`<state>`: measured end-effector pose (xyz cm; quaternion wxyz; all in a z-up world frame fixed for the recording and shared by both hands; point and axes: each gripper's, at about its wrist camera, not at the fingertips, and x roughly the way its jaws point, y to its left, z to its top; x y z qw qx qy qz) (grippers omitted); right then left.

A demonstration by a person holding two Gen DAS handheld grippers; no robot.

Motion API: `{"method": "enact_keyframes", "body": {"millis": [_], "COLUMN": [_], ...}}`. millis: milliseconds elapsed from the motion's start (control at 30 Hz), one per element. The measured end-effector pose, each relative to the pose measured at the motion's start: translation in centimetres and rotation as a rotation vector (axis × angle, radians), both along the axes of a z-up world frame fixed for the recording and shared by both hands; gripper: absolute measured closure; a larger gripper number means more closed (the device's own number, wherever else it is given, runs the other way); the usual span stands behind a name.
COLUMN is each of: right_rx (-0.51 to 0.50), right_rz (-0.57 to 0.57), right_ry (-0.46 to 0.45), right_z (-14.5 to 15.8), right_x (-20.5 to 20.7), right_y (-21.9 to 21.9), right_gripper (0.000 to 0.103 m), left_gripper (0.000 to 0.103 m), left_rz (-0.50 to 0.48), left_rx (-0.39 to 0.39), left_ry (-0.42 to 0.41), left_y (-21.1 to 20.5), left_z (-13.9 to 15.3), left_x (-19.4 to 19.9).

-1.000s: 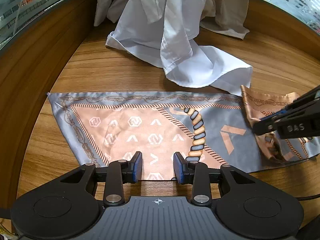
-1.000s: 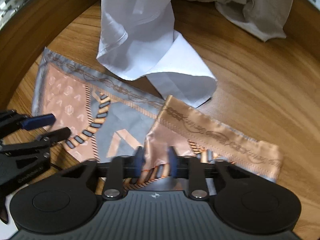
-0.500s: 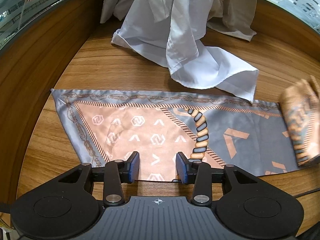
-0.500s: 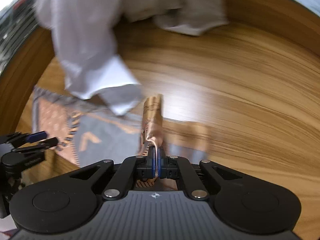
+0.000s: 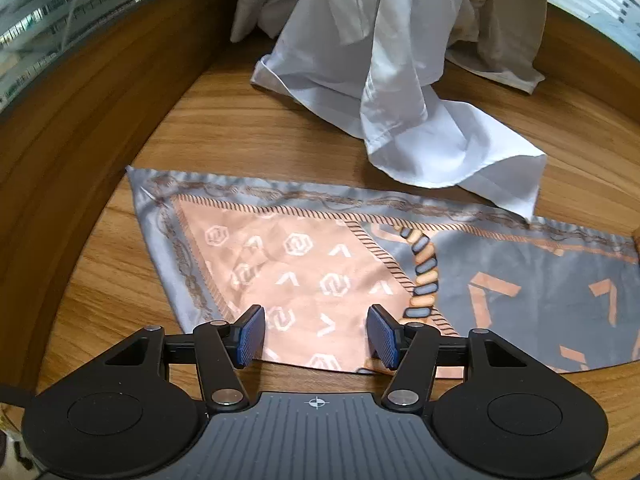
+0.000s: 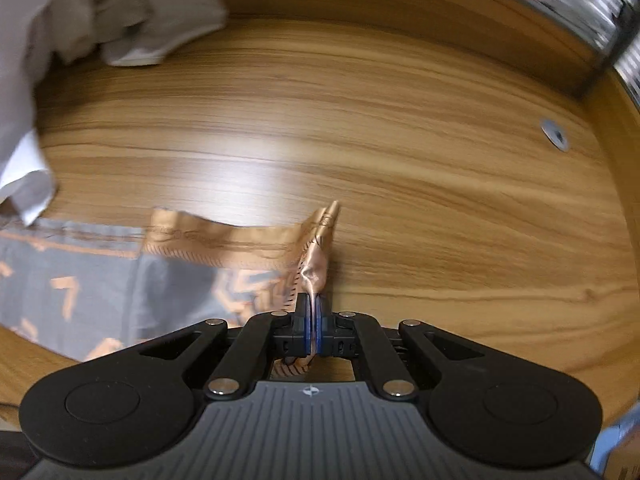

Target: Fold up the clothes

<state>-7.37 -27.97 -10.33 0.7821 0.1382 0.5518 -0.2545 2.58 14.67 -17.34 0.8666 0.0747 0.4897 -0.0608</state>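
Note:
A grey and peach patterned scarf [image 5: 328,276] lies flat on the wooden table [image 5: 248,132]. My left gripper [image 5: 316,334] is open, its pads low over the scarf's near edge, one on each side of the peach part. My right gripper [image 6: 313,322] is shut on the scarf's right end [image 6: 316,260], which stands up pinched between the pads. The rest of the scarf [image 6: 80,280] stretches away to the left in the right wrist view.
A crumpled white shirt [image 5: 384,80] lies behind the scarf, its hem touching the scarf's far edge. A beige garment [image 5: 500,40] is piled behind it. A raised wooden rim [image 5: 80,100] bounds the table. A metal disc [image 6: 554,134] sits in the tabletop at the right.
My right gripper closed on the scarf's folded right end and pulled it rightwards, unfolding and stretching the scarf. My left gripper stayed open at the near edge, opening a little wider.

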Motion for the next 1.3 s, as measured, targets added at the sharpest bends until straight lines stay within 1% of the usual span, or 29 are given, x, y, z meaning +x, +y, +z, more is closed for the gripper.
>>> {"method": "enact_keyframes", "body": {"millis": [100,167,200,267,367,400,433,467,533,600,733,833,1000,1033,1100,1133,1200,1300], "right_rx": [-0.005,-0.010,-0.014,-0.008,0.047,0.074,0.101,0.128,0.164,0.182,0.178,0.175,0.189,0.187,0.190,0.199,0.217,0.224], "right_rz": [-0.029,-0.035,-0.039,-0.045,-0.051,-0.051,-0.050,-0.049,-0.051,-0.044,-0.043,-0.054,-0.034,-0.023,0.001,0.013,0.030,0.037], "right_ry": [0.009,0.018,0.018,0.010,-0.031,-0.049,-0.067,-0.082,-0.105,-0.113,-0.095,-0.078,-0.079,-0.084,-0.082,-0.079,-0.081,-0.099], "right_z": [-0.3,-0.5,-0.5,-0.4,-0.2,-0.2,-0.3,-0.4,-0.8,-1.3,-2.4,-3.5,-4.5,-4.6,-4.6,-4.6,-4.4,-3.4], "right_x": [-1.0,-1.4,-1.6,-2.0,-2.7,-2.9,-3.1,-3.2,-3.2,-2.9,-2.4,-2.1,-2.3,-2.5,-2.7,-2.9,-3.4,-4.1], "right_y": [-1.5,-2.2,-2.5,-3.1,-3.7,-3.8,-3.9,-4.1,-4.1,-3.8,-3.2,-3.3,-3.4,-3.5,-3.6,-3.8,-4.2,-5.2], "right_gripper": [0.100,0.100,0.100,0.098,0.096,0.095,0.091,0.083,0.078,0.078,0.078,0.078,0.078,0.078,0.092,0.102,0.102,0.103], "left_gripper": [0.045,0.048,0.050,0.050,0.050,0.050,0.050,0.050,0.050,0.050,0.050,0.050,0.050,0.050,0.050,0.050,0.050,0.050], "left_rz": [0.014,0.030,0.036,0.026,-0.016,-0.037,-0.062,-0.086,-0.136,-0.201,-0.333,-0.419,-0.488,-0.494,-0.499,-0.498,-0.496,-0.478], "left_rx": [0.028,0.024,0.021,0.004,-0.028,-0.045,-0.056,-0.067,-0.088,-0.097,-0.098,-0.095,-0.109,-0.109,-0.104,-0.100,-0.090,-0.045], "left_ry": [-0.008,-0.023,-0.031,-0.046,-0.054,-0.049,-0.042,-0.036,-0.022,-0.005,0.027,0.029,0.035,0.037,0.049,0.058,0.075,0.100], "left_y": [0.0,0.0,-0.1,-0.6,-2.3,-3.2,-4.0,-4.8,-6.5,-8.2,-11.8,-14.2,-18.0,-18.5,-19.7,-20.2,-21.3,-22.4], "left_z": [0.2,0.7,1.0,1.6,2.1,2.2,2.3,2.3,2.3,2.2,1.6,1.6,1.6,1.5,1.2,1.0,0.7,-0.1], "left_x": [0.3,0.3,0.3,0.0,-0.3,-0.6,-0.8,-1.0,-1.4,-1.8,-2.7,-3.3,-3.6,-3.6,-3.8,-3.9,-4.1,-4.3]}}
